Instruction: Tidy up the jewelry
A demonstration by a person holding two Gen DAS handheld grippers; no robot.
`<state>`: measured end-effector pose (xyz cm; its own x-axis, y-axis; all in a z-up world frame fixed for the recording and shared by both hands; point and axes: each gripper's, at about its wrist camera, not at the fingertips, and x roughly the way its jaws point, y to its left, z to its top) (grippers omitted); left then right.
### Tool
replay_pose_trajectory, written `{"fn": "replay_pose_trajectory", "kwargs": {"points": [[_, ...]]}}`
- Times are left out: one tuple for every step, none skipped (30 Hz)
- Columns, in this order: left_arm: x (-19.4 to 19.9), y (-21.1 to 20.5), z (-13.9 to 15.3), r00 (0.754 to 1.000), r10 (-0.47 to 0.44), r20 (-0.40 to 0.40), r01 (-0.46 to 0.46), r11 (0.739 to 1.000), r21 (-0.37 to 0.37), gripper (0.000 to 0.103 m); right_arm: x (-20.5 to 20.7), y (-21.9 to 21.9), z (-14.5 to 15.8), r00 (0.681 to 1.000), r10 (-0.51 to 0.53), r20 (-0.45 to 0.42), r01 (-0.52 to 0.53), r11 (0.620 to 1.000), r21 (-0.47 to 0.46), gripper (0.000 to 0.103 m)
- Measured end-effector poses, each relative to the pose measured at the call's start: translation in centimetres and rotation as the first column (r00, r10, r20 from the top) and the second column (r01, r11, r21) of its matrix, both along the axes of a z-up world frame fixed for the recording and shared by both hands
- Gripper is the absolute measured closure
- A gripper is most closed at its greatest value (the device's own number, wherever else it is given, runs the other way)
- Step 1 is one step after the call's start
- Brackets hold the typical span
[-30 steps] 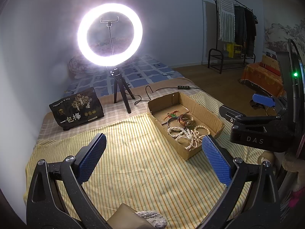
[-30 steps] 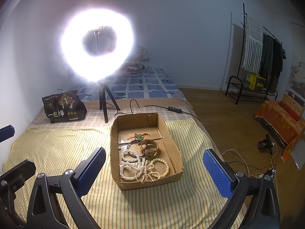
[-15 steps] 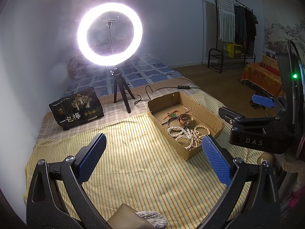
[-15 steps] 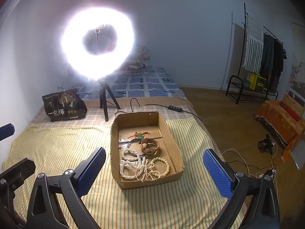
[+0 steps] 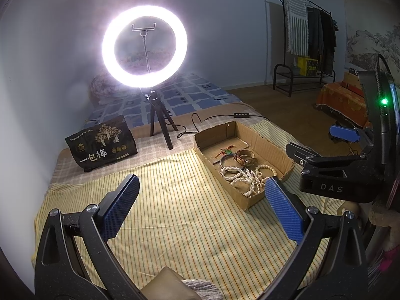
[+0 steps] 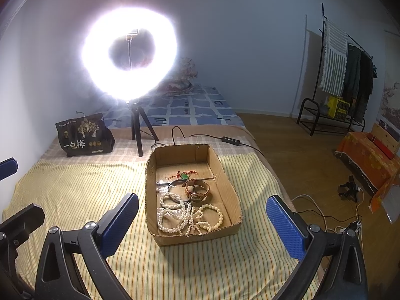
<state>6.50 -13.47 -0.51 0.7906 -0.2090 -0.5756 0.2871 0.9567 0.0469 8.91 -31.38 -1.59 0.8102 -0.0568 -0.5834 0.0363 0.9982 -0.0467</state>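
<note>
L gripper [image 5: 200, 210] jaws wide apart, empty | R gripper [image 6: 202, 220] same, above striped cloth [image 6: 75, 195] | jewelry: pearl strands [image 6: 180, 216], watch [image 6: 196, 190], bangle, green pendant [image 6: 185, 175] all in cardboard box [image 6: 228, 182]; ring light [image 6: 128, 52] behind

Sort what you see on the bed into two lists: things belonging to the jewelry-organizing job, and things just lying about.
Job: cardboard box, pearl strands, wristwatch, green pendant, bangle.
Lying about: ring light, black snack bag, cable switch.
</note>
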Motion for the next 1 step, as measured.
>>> {"fn": "replay_pose_trajectory", "kwargs": {"points": [[0.19,0.11,0.16,1.0,0.002,-0.002,-0.002,1.0,-0.002,0.001,0.0,0.0,0.01,1.0,-0.001,0.001,0.001,1.0,0.001,0.0]]}}
